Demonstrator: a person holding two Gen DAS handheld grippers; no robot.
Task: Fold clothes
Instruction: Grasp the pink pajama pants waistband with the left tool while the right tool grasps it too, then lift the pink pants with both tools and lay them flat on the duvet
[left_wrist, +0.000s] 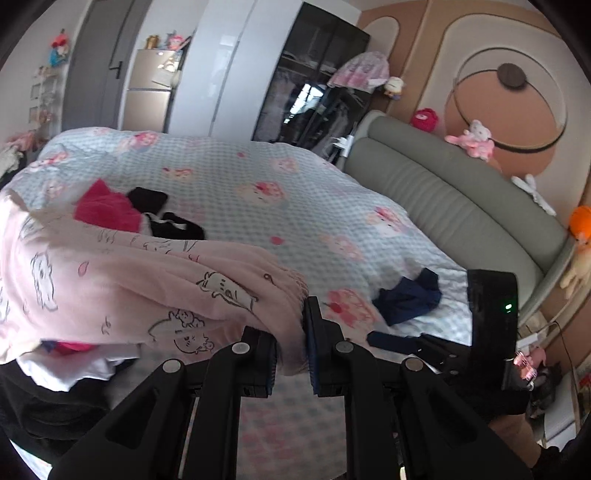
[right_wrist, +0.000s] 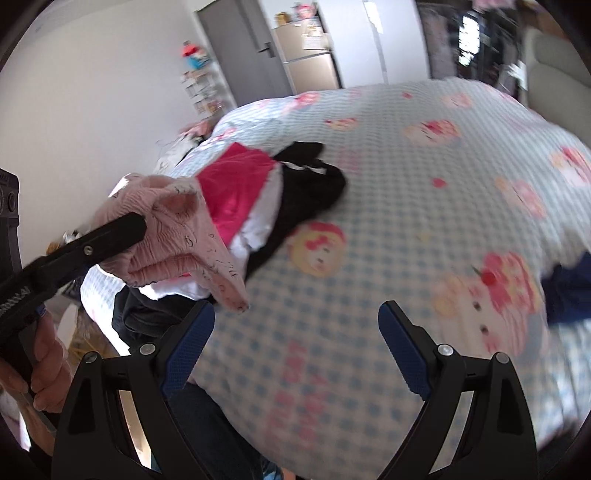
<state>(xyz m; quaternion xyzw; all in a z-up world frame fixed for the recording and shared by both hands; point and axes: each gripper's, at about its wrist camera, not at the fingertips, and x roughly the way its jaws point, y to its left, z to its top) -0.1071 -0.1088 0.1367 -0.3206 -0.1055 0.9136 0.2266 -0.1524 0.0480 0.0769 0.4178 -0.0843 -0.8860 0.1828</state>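
Pink garment (left_wrist: 122, 288) hangs over bed (left_wrist: 258, 192), long axis running lower centre to left of the left view. My left gripper (left_wrist: 291, 354) is clenched on its bunched edge. My right gripper (right_wrist: 295, 347) is released, empty; cloth sits up-left of it, nearest.

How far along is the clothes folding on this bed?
Barely begun. Nothing looks folded yet. In hand: the left gripper is shut on a pink printed garment, lifted off the bed; the right gripper is open and holds nothing. Left: a magenta piece, a black piece and a navy piece lie crumpled.
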